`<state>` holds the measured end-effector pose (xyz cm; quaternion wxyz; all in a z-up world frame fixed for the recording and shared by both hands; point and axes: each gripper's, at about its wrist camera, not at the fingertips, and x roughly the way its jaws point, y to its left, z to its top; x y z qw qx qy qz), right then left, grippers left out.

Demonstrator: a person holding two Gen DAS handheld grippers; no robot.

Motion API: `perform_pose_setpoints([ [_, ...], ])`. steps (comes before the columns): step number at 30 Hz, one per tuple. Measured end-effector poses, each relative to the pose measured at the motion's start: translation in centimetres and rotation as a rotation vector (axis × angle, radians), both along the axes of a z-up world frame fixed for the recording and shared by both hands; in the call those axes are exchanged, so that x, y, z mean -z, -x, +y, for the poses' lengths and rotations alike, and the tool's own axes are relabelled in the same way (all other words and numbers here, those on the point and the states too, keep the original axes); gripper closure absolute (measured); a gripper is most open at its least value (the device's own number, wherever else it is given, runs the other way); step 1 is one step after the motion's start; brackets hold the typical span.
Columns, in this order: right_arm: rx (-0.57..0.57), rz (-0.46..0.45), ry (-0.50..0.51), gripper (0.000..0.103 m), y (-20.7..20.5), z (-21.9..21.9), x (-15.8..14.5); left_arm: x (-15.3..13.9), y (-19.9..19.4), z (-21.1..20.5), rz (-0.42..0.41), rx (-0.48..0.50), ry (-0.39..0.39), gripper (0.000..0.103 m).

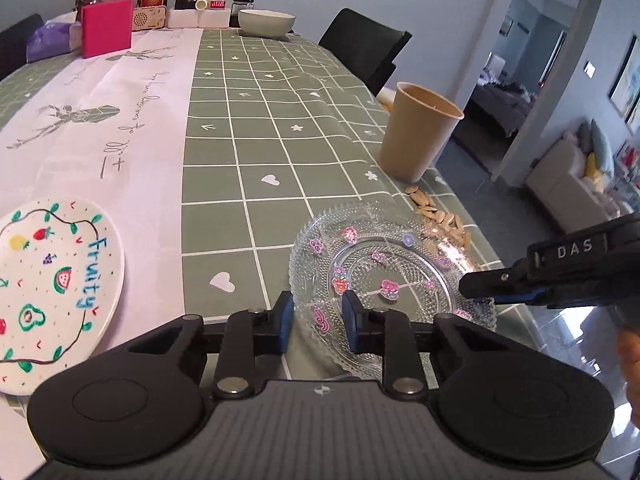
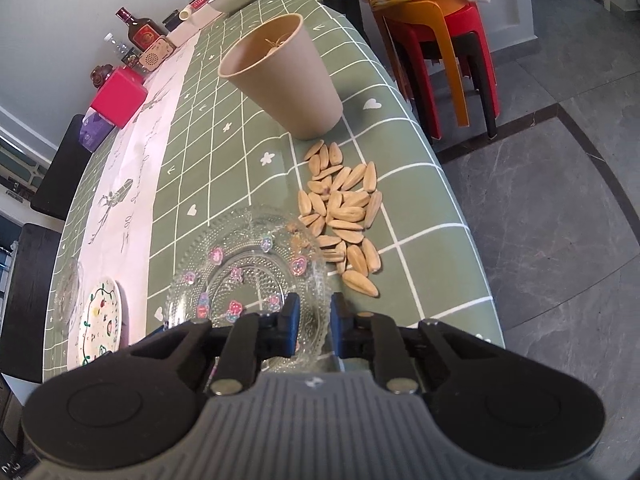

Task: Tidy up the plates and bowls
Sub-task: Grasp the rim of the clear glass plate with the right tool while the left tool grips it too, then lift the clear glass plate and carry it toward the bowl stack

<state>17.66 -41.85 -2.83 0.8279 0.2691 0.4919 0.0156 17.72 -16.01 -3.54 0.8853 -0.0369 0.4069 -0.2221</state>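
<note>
A clear glass plate [image 1: 384, 268] with pink and purple flower marks lies near the table's right edge; it also shows in the right wrist view [image 2: 244, 268]. My left gripper [image 1: 318, 322] is open, its fingers either side of the plate's near-left rim. My right gripper [image 2: 314, 326] is open with the plate's rim between its fingers; in the left wrist view it [image 1: 480, 292] reaches in over the plate's right rim. A white "fruity" plate [image 1: 52, 284] lies at the left. A grey-green bowl [image 1: 267, 22] stands at the far end.
A tan paper cup [image 1: 416, 132] stands by the right table edge, with sunflower seeds [image 2: 344, 216] scattered between it and the glass plate. Bottles, jars and a pink box [image 1: 107, 32] line the far end. Stacked stools [image 2: 440, 48] stand beyond the table edge.
</note>
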Motion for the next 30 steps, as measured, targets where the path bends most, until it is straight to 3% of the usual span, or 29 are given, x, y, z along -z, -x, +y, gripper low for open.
perform_pose_setpoints([
  [7, 0.065, 0.007, -0.095, 0.089, 1.2, 0.2, 0.2, -1.5, 0.7, 1.9, -0.038, -0.028, 0.098, 0.074],
  [17, 0.017, -0.038, -0.066, 0.089, 2.3, 4.1, -0.7, -2.0, 2.5, 4.0, -0.062, -0.108, 0.034, 0.074],
  [24, -0.036, -0.082, -0.062, 0.089, 3.7, 6.1, -1.4, -2.6, 3.9, 6.7, -0.041, -0.120, 0.072, 0.074],
  [30, -0.073, -0.115, -0.059, 0.088, 5.5, 7.2, -2.3, -3.6, 6.4, 7.6, -0.115, -0.091, 0.040, 0.074],
])
